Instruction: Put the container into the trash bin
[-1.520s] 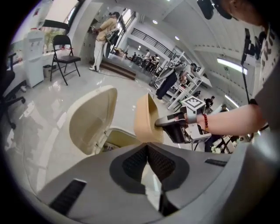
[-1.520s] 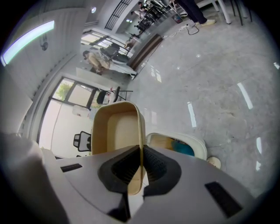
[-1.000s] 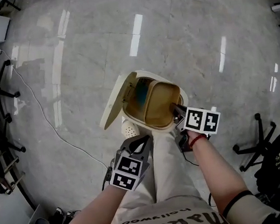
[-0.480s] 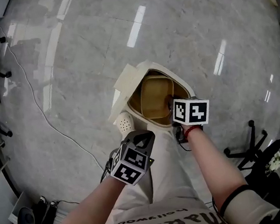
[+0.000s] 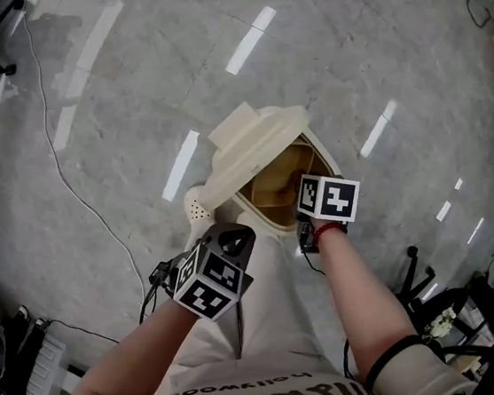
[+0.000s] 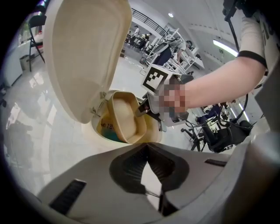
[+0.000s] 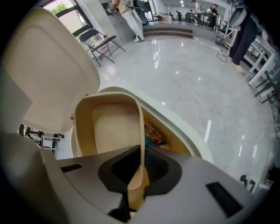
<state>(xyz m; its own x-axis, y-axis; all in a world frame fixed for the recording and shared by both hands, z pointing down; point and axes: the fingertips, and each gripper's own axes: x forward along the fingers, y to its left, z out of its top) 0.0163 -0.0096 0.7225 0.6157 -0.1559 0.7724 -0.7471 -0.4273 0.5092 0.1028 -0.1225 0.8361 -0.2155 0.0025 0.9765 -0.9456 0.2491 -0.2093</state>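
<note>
Only close-up, right tool [image 7: 136, 165] pinching container [image 7: 109, 127], perhaps litter [image 7: 152, 134]

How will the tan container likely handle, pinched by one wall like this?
Probably light: the right gripper holds the container by one thin wall alone. Likely fairly stiff, since that wall shows no buckling. Its deep, empty-looking shape may tip sideways once released into the trash bin.

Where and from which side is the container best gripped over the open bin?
Its thin side wall at the rim, from above on the person's side, one jaw inside, one outside. The container is a wide open tub, so only the wall fits; the right tongs pinch it so.
</note>
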